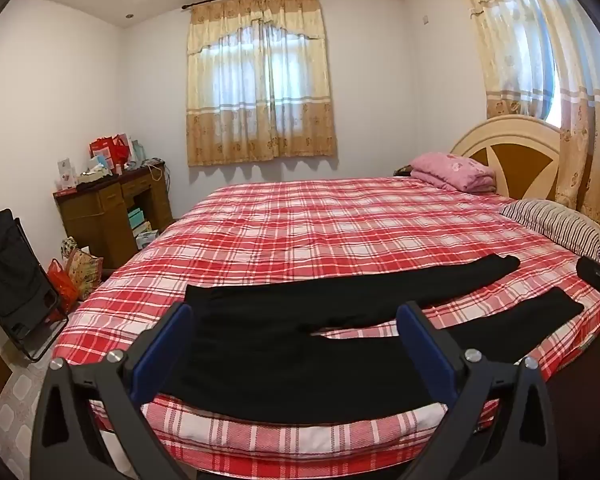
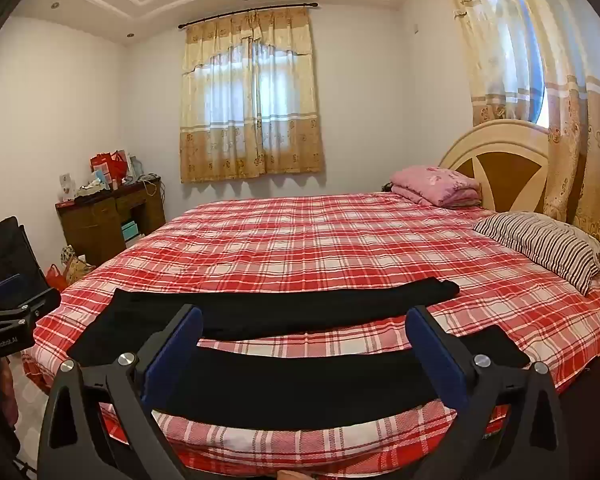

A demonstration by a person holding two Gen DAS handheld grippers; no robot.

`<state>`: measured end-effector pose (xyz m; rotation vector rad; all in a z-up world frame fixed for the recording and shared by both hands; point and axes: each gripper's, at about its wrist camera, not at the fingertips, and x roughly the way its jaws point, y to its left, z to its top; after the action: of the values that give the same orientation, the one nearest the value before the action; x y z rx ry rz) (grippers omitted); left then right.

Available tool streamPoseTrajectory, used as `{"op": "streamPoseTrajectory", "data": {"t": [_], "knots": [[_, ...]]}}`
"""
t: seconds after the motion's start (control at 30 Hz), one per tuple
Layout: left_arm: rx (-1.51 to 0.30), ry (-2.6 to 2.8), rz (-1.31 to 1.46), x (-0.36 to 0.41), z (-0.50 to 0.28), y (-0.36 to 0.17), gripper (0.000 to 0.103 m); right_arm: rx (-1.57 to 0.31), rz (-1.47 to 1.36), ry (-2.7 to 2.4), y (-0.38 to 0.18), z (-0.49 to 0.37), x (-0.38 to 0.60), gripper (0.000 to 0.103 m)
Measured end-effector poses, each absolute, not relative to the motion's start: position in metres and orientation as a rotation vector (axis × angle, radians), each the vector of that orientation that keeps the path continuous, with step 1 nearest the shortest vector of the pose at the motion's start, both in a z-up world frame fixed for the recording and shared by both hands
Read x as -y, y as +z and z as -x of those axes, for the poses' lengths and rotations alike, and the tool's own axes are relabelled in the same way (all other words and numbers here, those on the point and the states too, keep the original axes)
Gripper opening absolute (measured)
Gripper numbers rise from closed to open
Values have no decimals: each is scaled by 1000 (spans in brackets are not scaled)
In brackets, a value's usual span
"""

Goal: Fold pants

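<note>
A pair of black pants point(image 1: 300, 344) lies spread flat on the near side of a bed point(image 1: 300, 232) covered in red-and-white plaid, the waistband toward the left and the two legs running off to the right with a strip of plaid showing between them — no fold has been made yet, so the whole job appears to lie ahead. The likely opening move is to bring one leg over onto the other, then double the length. The left tongs point(image 1: 296, 316) hover above the waist and seat of the pants, tilted a little downward, blue pads wide apart and nothing between them. The right tongs point(image 2: 304, 320) hang over the near leg farther along, their pads also spread as far as they go and empty; whether either pair brushes the cloth is hard to judge through the fisheye lens, though both seem to be clear of it. A striped pillow point(image 2: 548, 248) and a folded pink blanket point(image 2: 436, 186) sit by the headboard point(image 2: 496, 160), well apart from the pants, and a cluttered wooden desk point(image 1: 112, 216) stands against the far wall beneath a curtained window point(image 1: 260, 92).
</note>
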<state>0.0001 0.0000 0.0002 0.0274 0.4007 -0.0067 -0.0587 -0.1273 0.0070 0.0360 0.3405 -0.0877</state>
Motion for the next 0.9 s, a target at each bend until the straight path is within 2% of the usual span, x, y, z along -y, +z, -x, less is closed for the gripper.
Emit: {"op": "streamPoseTrajectory", "data": {"t": [0.9], "knots": [[-397, 17, -14, -7, -2, -2, 103, -363, -35, -90, 3, 53, 129, 102]]}}
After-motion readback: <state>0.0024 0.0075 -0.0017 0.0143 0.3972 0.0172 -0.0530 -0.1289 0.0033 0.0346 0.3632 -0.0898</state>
